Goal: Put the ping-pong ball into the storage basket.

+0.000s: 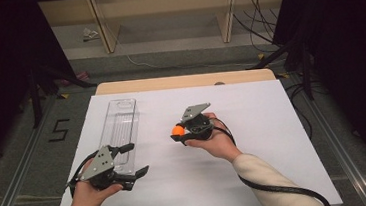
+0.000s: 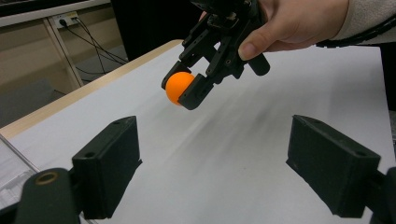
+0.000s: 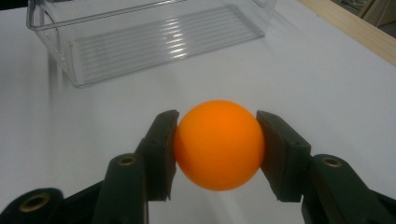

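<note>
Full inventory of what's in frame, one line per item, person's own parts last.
orange ball: 1, orange, clamped between the jaws of the right hand-held gripper, above mid-table.
clear tray: 1, transparent plastic, long and ribbed, left part of the table, empty.
white sheet: 1, white, covers the tabletop.
table: 1, light wood, edge visible at the far side.
left hand-held gripper: 1, black, jaws open, beside the tray's near end.
right hand-held gripper: 1, black, shut on the ball.
hands: 2, left hand, right hand with a cream sleeve.
</note>
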A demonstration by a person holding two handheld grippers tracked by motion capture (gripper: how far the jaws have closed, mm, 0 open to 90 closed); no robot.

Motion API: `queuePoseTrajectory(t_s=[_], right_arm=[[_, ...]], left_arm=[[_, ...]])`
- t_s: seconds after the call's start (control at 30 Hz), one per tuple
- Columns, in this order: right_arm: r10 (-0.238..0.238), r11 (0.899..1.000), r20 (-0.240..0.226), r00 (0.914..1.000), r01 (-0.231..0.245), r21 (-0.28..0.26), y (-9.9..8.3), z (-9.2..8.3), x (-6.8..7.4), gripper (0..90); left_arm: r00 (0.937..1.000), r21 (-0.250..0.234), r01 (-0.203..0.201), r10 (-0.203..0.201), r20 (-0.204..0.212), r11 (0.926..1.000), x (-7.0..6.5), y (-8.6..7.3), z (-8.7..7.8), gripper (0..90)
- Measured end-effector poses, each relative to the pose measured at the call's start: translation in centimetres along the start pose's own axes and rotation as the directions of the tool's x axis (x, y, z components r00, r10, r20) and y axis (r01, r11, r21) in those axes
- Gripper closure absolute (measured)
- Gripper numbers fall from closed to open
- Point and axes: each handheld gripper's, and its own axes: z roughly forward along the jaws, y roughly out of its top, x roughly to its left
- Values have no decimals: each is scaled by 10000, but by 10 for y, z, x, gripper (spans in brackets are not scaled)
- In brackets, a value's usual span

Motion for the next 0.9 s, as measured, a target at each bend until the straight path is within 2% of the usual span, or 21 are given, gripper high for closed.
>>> queuePoseTrajectory(t_s=[0.9], right_arm=[[-37, 10000, -97, 9999, 36, -84, 9, 10, 3, 514]], left_arm=[[10000, -12, -15, 15, 1, 10000, 0, 0, 0, 166]])
